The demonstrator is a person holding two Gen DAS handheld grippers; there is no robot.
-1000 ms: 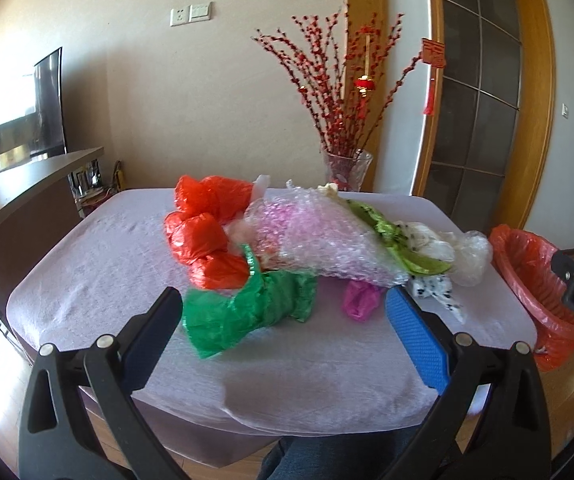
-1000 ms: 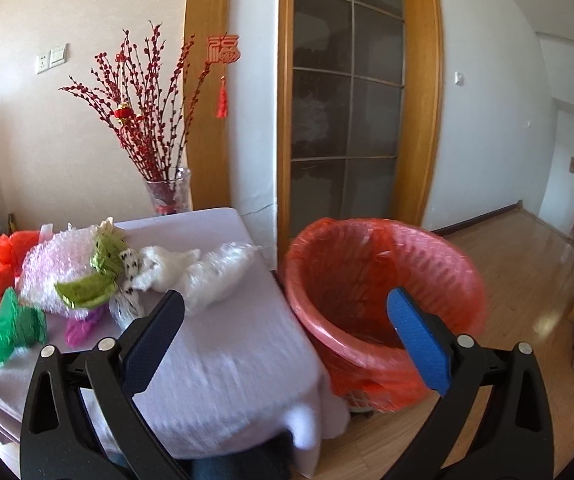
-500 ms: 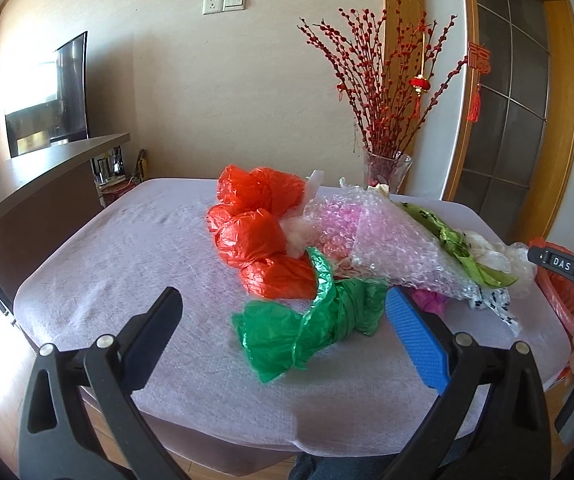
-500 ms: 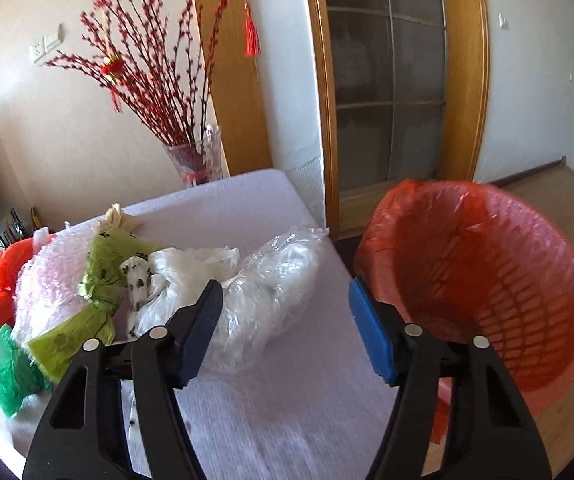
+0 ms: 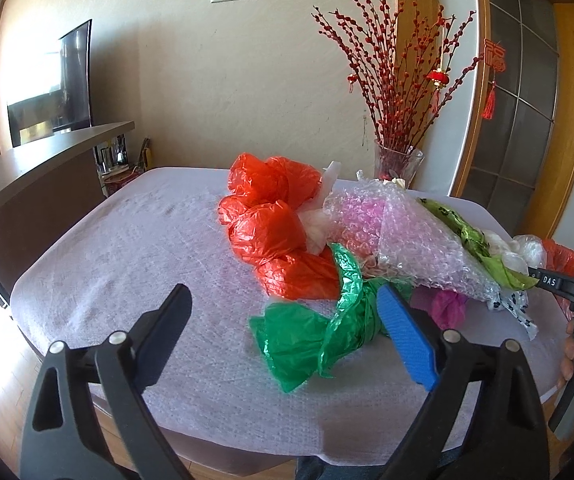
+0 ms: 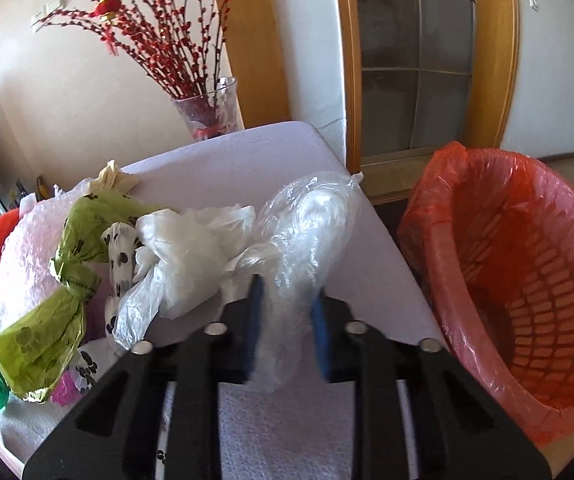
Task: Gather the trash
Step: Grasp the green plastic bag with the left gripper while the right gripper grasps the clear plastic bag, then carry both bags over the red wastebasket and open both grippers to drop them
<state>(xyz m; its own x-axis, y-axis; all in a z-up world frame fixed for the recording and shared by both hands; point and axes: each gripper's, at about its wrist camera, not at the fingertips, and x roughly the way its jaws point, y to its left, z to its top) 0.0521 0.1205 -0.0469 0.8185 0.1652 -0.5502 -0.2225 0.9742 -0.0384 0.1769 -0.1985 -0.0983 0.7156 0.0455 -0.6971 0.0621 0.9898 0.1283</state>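
Note:
A heap of plastic trash lies on the white-clothed table [image 5: 119,248]: red bags [image 5: 271,220], a green bag [image 5: 319,332], bubble wrap [image 5: 399,236], a lime paw-print bag [image 6: 67,276] and a white bag [image 6: 183,252]. My left gripper [image 5: 283,328] is open, just in front of the green bag. My right gripper [image 6: 287,320] is shut on a clear plastic bag [image 6: 307,224] at the table's right edge. A red-lined basket bin [image 6: 527,280] stands on the floor to the right of the table.
A glass vase [image 6: 211,112] with red berry branches stands at the table's far corner. A wooden-framed glass door [image 6: 419,52] is behind the bin. A dark counter [image 5: 35,172] runs along the left of the table.
My right gripper has moved in over the table edge and closed on the clear plastic bag. My left gripper has drifted left and closer to the green bag, still open.

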